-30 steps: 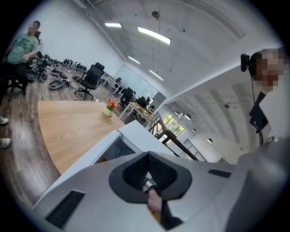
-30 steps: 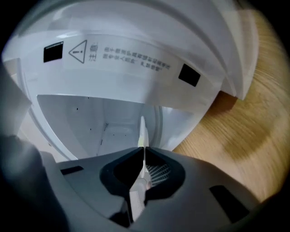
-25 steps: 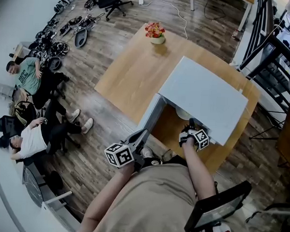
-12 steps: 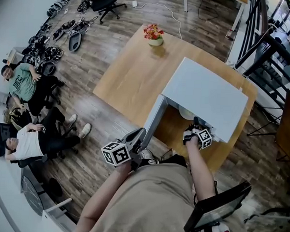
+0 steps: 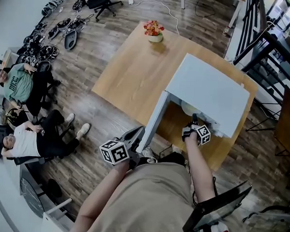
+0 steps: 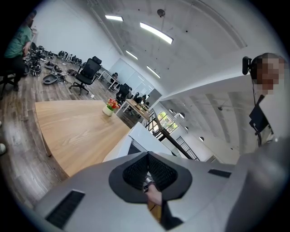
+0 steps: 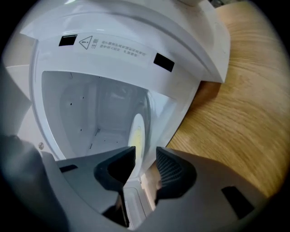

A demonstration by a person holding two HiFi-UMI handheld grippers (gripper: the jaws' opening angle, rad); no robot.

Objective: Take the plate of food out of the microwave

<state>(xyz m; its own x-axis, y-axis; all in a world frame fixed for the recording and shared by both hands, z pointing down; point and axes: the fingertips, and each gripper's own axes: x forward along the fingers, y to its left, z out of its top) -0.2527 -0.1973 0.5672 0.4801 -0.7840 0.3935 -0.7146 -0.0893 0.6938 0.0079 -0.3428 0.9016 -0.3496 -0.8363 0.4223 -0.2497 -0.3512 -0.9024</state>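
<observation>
Hanging with jaws closed together, the left gripper [image 6: 148, 168] sits just beside the open door [image 5: 153, 121]. Rightward, the right gripper [image 7: 145, 165] is at the mouth of the microwave [image 5: 207, 95]. Its jaws have just been opening and stand apart, with the near rim of the plate [image 7: 135, 133] in the gap, seemingly unpressed. The plate is probably stiff, glazed, slippery and breakable, so it is best gripped by the rim. Being round, it has no long axis, and it lies edge-on to the jaws.

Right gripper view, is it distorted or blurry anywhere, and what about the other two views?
Right gripper view: the microwave frame bows outward, the corners go black, the plate looks soft and pale. Left gripper view: round black border, ceiling lights curve. Head view: sharp and evenly lit, the floor bends at the left edge.
</observation>
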